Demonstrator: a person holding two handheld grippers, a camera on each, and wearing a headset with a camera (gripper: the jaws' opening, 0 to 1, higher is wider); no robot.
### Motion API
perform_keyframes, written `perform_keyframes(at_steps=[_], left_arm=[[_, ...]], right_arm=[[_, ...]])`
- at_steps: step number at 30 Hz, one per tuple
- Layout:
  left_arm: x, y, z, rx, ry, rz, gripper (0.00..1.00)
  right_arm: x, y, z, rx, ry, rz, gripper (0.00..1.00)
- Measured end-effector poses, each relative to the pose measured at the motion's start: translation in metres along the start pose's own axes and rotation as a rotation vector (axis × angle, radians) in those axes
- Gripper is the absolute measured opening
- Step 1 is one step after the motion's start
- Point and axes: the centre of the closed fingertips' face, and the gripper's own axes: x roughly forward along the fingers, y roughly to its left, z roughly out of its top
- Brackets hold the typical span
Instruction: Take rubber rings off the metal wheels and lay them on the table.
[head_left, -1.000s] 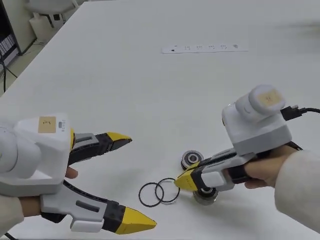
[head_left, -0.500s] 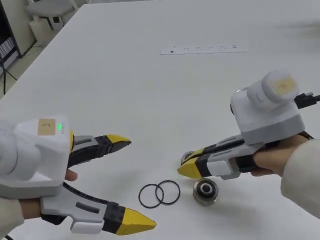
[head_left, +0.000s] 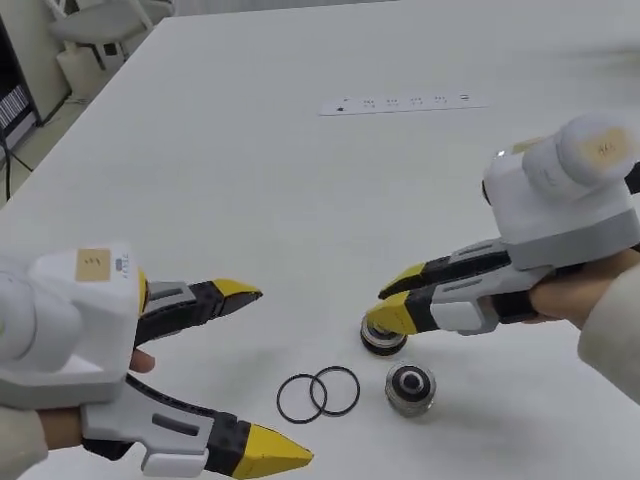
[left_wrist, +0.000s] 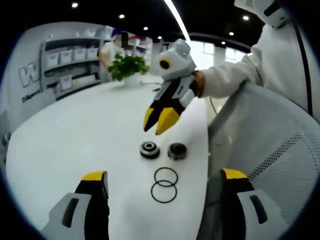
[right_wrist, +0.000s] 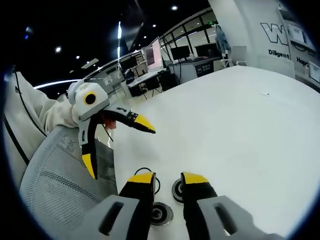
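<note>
Two black rubber rings (head_left: 300, 397) (head_left: 337, 389) lie overlapping on the white table (head_left: 300, 180); the left gripper view has them too (left_wrist: 165, 183). Right of them stand two metal wheels: a silver-rimmed one (head_left: 410, 388) (left_wrist: 177, 150) and a darker-rimmed one (head_left: 383, 338) (left_wrist: 149, 149). My right gripper (head_left: 396, 296) (left_wrist: 158, 119) hovers just over the darker wheel, jaws a little apart, holding nothing. In the right gripper view both wheels (right_wrist: 161, 213) (right_wrist: 176, 190) sit at its tips. My left gripper (head_left: 262, 375) (right_wrist: 120, 150) stands wide open left of the rings.
A flat white strip (head_left: 405, 102) lies at the far middle of the table. A chair (head_left: 100, 20) stands past the table's far left corner. A grey mesh chair back (left_wrist: 270, 150) is close behind the table's near edge.
My right gripper has drawn back from the rings, moving up and to the right until it is over the darker wheel, with its jaws now slightly apart. The left gripper has barely moved.
</note>
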Motion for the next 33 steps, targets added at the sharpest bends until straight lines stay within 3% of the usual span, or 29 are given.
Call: perform_keyframes(at_steps=[3,9,16,19,22,26,30,33], left_arm=[[0.0,0.0,0.002,0.007,-0.001,0.001,0.94],[-0.007,0.009,0.016,0.007,-0.036,0.025,0.94],[-0.015,0.017,0.049,0.053,-0.087,0.043,0.94],[-0.015,0.022,0.059,0.094,-0.076,0.046,0.92],[-0.014,0.027,0.071,0.137,-0.073,0.05,0.9],[-0.009,0.03,0.092,0.169,-0.105,0.038,0.9],[-0.002,0.037,0.106,0.233,-0.085,0.042,0.89],[0.002,0.04,0.123,0.241,-0.108,0.03,0.89]], right_arm=[[-0.006,-0.004,0.007,-0.027,-0.034,-0.016,0.2],[-0.017,-0.015,0.011,-0.008,-0.068,-0.045,0.24],[-0.023,-0.025,0.01,0.01,-0.086,-0.073,0.26],[-0.024,-0.028,0.007,0.017,-0.084,-0.077,0.26],[-0.023,-0.03,0.001,0.019,-0.07,-0.082,0.26],[-0.023,-0.031,-0.002,0.023,-0.063,-0.08,0.26],[-0.022,-0.033,-0.007,0.032,-0.053,-0.081,0.26],[-0.02,-0.033,-0.011,0.031,-0.038,-0.08,0.26]])
